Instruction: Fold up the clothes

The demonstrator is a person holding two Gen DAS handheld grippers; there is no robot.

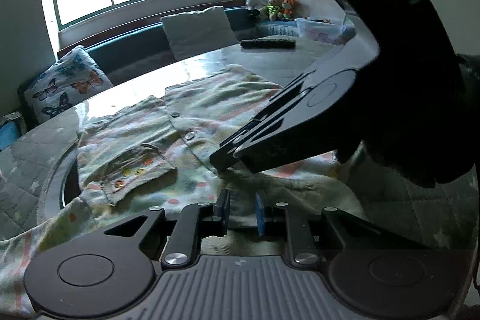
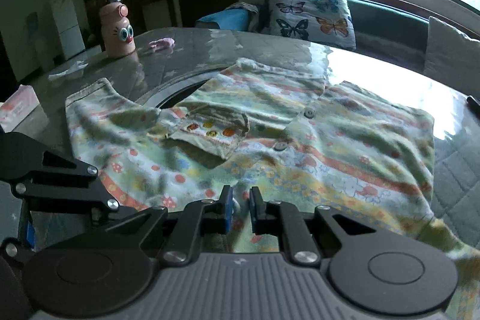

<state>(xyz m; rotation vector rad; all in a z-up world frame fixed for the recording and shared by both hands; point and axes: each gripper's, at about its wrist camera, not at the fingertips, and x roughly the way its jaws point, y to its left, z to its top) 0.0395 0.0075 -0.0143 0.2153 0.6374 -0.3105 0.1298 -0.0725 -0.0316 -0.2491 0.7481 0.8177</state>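
Note:
A child's button-up shirt (image 1: pixel 195 110), pale green with orange stripes and small prints, lies spread front side up on the round glass-topped table (image 1: pixel 270 56). Its chest pocket (image 2: pixel 213 131) and two buttons face up. My left gripper (image 1: pixel 241 212) is at the shirt's near edge, with a bunch of fabric pinched between its nearly closed fingers. My right gripper (image 2: pixel 241 209) grips the near hem the same way. In the left wrist view it reaches in from the right, its tip clamped on the cloth just beyond my left fingers.
A dark remote-like bar (image 1: pixel 268 44) lies at the table's far side. On the other side stand a pink face-painted bottle (image 2: pixel 117 32), a pink rag (image 2: pixel 162 44), white paper (image 2: pixel 67 71) and a tissue box (image 2: pixel 18 107). Behind is a bench with a butterfly pillow (image 2: pixel 312 14) and plush toys (image 1: pixel 279 6).

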